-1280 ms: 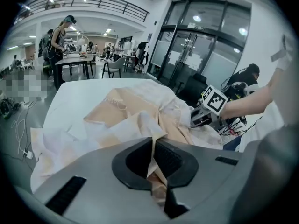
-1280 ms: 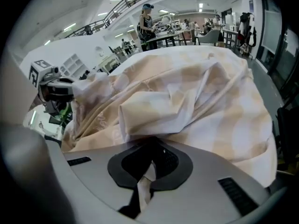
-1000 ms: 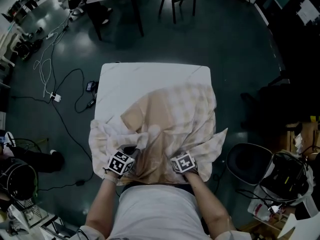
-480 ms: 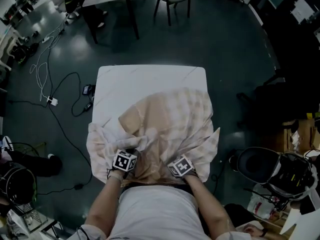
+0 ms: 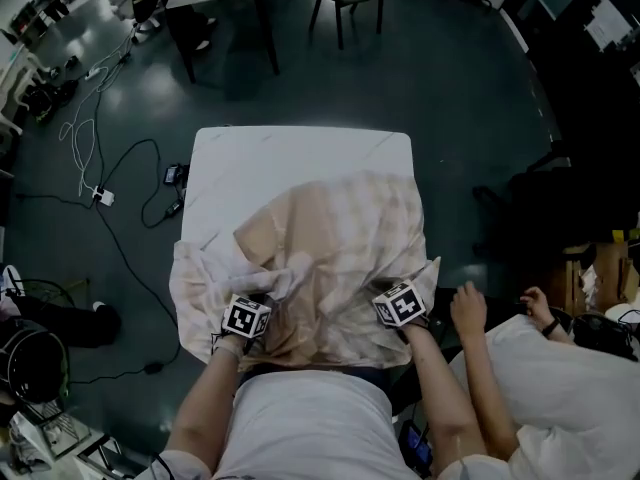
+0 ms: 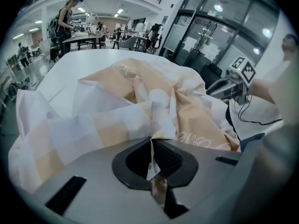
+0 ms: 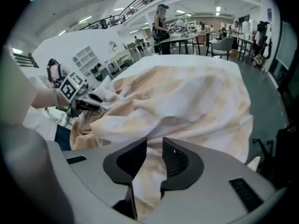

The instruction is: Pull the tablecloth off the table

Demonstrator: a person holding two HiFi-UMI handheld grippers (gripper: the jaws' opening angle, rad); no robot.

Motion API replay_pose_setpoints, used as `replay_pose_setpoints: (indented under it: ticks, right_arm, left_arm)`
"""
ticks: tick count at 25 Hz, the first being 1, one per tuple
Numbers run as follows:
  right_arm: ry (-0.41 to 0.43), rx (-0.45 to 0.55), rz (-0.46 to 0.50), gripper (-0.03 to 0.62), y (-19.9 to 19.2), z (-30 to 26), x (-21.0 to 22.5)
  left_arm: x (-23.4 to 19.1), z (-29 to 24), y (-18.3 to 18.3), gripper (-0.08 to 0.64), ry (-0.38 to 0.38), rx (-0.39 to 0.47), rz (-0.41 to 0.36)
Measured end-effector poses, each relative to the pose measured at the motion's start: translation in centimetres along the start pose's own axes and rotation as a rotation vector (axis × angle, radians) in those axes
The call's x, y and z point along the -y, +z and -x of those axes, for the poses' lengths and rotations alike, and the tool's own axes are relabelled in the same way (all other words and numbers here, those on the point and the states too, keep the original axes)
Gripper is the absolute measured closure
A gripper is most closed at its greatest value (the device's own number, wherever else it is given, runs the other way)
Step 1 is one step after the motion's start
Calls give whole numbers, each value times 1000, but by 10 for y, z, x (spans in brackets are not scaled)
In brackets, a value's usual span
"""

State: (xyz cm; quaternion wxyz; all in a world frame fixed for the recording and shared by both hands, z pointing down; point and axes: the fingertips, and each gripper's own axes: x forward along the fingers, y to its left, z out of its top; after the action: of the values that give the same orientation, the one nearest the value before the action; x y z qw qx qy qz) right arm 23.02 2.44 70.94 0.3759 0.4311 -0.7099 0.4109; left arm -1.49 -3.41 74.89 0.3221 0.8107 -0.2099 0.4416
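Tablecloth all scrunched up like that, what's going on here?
A person with a gripper in each hand is pulling the checked tablecloth off the white table. The cloth lies bunched toward the person's edge, and the far part of the table is bare. The left gripper has its jaws shut on a fold of it. The right gripper has just been opening its jaws: they stand slightly apart, with cloth in the gap but not pinched. A second person's hand shows at the right.

One tablecloth [image 5: 345, 238], two claws [image 6: 152, 158] [image 7: 153, 160] (one table [image 5: 290, 156])
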Motion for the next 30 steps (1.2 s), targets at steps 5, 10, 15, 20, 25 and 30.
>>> replay_pose_setpoints:
  ticks: [5, 10, 15, 20, 25, 30]
  right_arm:
    - [-121, 76, -26, 460, 31, 26, 57]
    - [-250, 133, -21, 385, 55, 31, 113]
    - [-328, 216, -159, 350, 69, 33, 181]
    - [-325, 267, -321, 322, 78, 29, 238]
    - [-212, 268, -454, 307, 75, 4, 264]
    - [-40, 344, -605, 307, 85, -13, 258]
  left_arm:
    - [2, 4, 4, 546, 13, -4, 4]
    - [0, 2, 4, 546, 18, -8, 21]
    - [-3, -1, 1, 546, 46, -12, 51]
    - [-7, -1, 2, 546, 74, -6, 96]
    - [-7, -4, 3, 545, 120, 6, 128]
    - [-6, -4, 4, 546, 157, 34, 171]
